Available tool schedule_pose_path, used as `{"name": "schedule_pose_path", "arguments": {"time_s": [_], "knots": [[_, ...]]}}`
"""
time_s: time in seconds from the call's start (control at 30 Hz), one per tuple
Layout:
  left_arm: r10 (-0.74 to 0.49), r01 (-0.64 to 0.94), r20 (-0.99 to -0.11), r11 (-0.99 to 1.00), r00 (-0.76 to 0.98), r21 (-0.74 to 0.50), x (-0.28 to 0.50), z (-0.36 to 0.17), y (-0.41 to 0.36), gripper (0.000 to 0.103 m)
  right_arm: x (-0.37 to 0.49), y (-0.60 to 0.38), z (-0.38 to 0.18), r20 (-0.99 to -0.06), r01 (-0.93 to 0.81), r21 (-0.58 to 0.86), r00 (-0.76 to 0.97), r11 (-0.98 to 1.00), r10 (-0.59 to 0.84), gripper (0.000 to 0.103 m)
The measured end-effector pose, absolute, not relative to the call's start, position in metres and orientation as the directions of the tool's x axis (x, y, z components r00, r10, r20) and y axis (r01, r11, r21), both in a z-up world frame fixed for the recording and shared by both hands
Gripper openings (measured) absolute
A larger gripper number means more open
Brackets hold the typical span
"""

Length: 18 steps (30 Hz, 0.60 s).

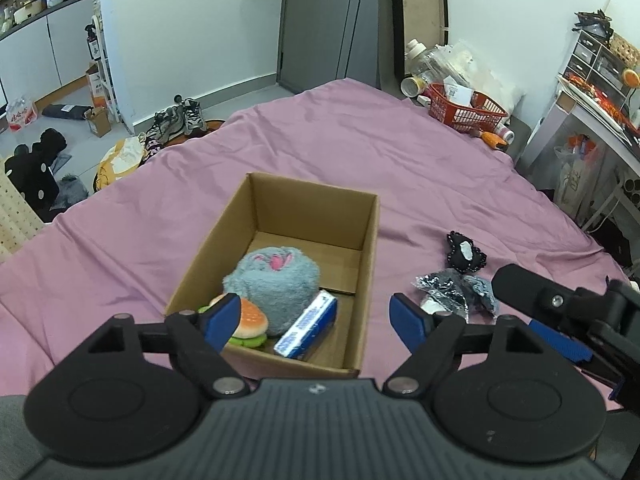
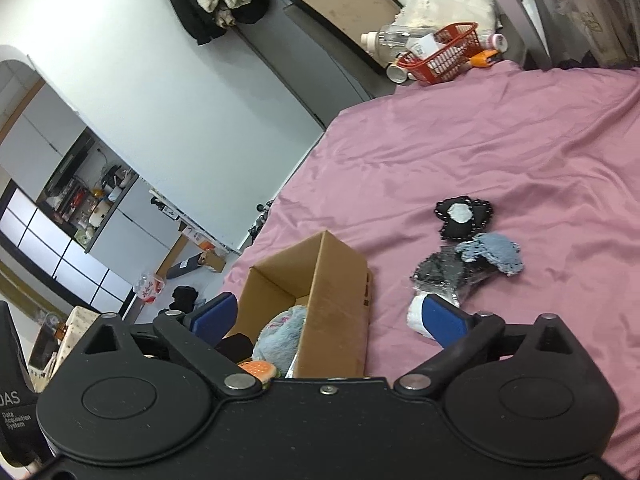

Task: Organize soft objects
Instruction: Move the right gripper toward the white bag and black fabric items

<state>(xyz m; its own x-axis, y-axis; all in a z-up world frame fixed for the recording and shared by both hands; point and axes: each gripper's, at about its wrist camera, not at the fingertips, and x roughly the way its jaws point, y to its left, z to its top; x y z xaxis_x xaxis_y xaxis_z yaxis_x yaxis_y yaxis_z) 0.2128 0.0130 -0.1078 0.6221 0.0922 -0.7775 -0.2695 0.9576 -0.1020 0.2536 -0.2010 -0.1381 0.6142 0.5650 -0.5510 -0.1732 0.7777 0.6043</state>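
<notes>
An open cardboard box (image 1: 280,200) sits on the purple bed sheet (image 1: 340,152). Inside lie a grey-blue plush (image 1: 272,280), a burger toy (image 1: 250,322) and a blue-white packet (image 1: 308,326). My left gripper (image 1: 316,320) is open and empty above the box's near end. To the right on the sheet lie a black plush (image 2: 462,216), a grey-blue cloth piece (image 2: 494,254), a silvery black wrapper (image 2: 448,274) and a white roll (image 2: 416,314). My right gripper (image 2: 328,318) is open and empty, straddling the box's right wall (image 2: 340,304).
A red basket (image 1: 466,110) with bottles and bags stands at the bed's far corner. Shoes and clutter lie on the floor to the left (image 1: 180,120). A desk with drawers stands at the right (image 1: 592,92).
</notes>
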Motion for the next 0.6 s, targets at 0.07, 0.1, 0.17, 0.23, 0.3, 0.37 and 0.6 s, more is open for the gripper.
{"name": "schedule_pose_path", "arguments": {"time_s": [0.07, 0.1, 0.17, 0.23, 0.3, 0.37, 0.6], "knots": [[0.092, -0.267, -0.777, 0.958, 0.623, -0.101, 0.215, -0.109, 0.007, 0.081, 0.255, -0.207, -0.139, -0.553, -0.157, 0.610, 0.618, 0.777, 0.559, 0.102], [0.092, -0.267, -0.777, 0.958, 0.623, -0.101, 0.216, -0.110, 0.005, 0.081, 0.255, -0.210, -0.140, -0.556, -0.147, 0.611, 0.620, 0.778, 0.554, 0.103], [0.091, -0.267, -0.778, 0.959, 0.622, -0.101, 0.219, -0.111, 0.000, 0.081, 0.257, -0.216, -0.141, -0.568, -0.129, 0.606, 0.621, 0.785, 0.540, 0.103], [0.089, -0.266, -0.780, 0.958, 0.619, -0.103, 0.222, -0.113, -0.005, 0.081, 0.259, -0.222, -0.143, -0.576, -0.112, 0.606, 0.621, 0.787, 0.532, 0.103], [0.082, -0.261, -0.781, 0.959, 0.619, -0.106, 0.225, -0.114, -0.011, 0.081, 0.261, -0.228, -0.143, -0.582, -0.099, 0.607, 0.620, 0.789, 0.525, 0.103], [0.076, -0.255, -0.783, 0.961, 0.617, -0.108, 0.228, -0.116, -0.017, 0.081, 0.262, -0.234, -0.142, -0.587, -0.093, 0.603, 0.621, 0.792, 0.520, 0.103], [0.007, -0.229, -0.789, 0.959, 0.614, -0.169, 0.238, -0.121, -0.028, 0.081, 0.269, -0.256, -0.145, -0.599, -0.041, 0.605, 0.635, 0.795, 0.488, 0.103]]}}
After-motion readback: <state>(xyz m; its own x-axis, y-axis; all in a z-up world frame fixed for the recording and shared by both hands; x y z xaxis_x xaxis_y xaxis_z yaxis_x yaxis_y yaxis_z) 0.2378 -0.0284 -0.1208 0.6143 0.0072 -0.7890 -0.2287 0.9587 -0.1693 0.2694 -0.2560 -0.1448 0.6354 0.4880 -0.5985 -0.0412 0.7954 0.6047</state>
